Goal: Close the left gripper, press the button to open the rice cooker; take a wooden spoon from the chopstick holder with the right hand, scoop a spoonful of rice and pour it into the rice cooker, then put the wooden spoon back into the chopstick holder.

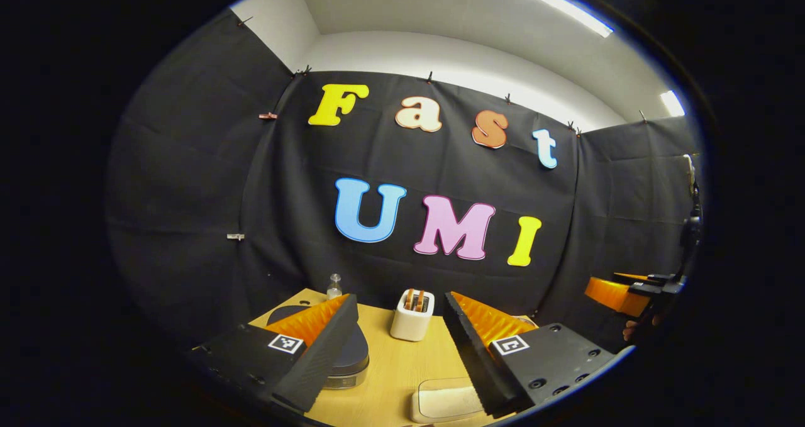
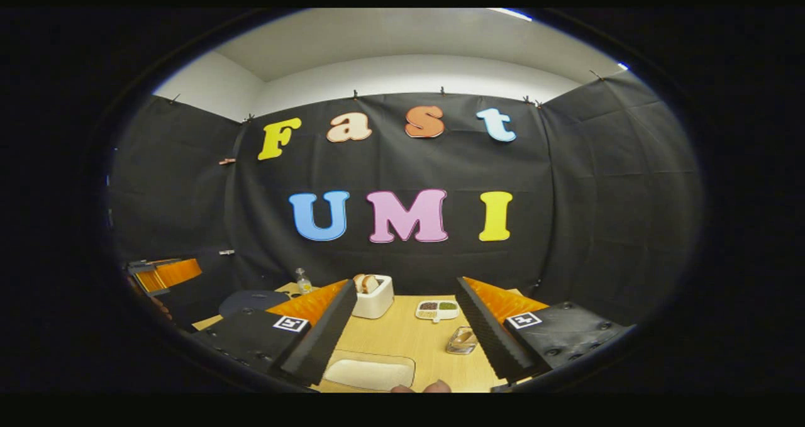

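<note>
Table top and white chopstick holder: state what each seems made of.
Table top: looks like light wood or wood-look laminate, matte, with a pale, faintly grained surface. White chopstick holder: probably glazed ceramic or plastic, smooth with rounded corners; too small to settle which.

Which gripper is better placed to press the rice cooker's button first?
Left. The rice cooker lies just beneath the left gripper, partly behind its finger; its jaws stand open and must close first. The right gripper faces the table's middle.

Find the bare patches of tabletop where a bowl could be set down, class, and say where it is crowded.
Bare wood lies between the chopstick holder and rice tray, and left of the glass cup. The back row is crowded: rice cooker, holder, divided dish.
</note>
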The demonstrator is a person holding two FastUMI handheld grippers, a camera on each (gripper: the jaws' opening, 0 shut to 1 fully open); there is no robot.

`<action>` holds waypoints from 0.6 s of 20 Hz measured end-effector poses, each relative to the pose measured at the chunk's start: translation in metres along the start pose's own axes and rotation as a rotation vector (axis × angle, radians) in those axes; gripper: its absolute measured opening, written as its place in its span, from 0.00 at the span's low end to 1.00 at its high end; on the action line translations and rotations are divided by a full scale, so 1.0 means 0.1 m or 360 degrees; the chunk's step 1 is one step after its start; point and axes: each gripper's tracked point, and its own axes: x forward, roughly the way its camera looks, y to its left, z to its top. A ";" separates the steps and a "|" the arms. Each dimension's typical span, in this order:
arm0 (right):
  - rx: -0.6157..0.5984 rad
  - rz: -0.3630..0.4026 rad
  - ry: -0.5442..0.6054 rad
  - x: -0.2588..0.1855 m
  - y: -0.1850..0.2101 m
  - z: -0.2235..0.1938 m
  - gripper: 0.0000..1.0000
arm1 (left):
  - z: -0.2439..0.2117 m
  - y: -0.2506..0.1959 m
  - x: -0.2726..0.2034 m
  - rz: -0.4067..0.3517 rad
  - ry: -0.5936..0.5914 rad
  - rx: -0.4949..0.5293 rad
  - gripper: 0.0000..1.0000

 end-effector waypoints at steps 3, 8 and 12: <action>-0.0005 0.0016 0.0021 0.03 -0.01 -0.05 0.98 | -0.07 0.22 0.13 0.0089 0.0021 -0.0017 0.87; -0.0026 0.0038 0.0014 0.06 -0.01 -0.02 0.98 | -0.49 0.62 0.37 0.0243 0.0185 -0.0038 0.73; -0.0033 0.0044 0.0029 0.07 0.00 -0.04 1.00 | -1.00 0.85 0.59 0.0318 0.0380 -0.0047 0.67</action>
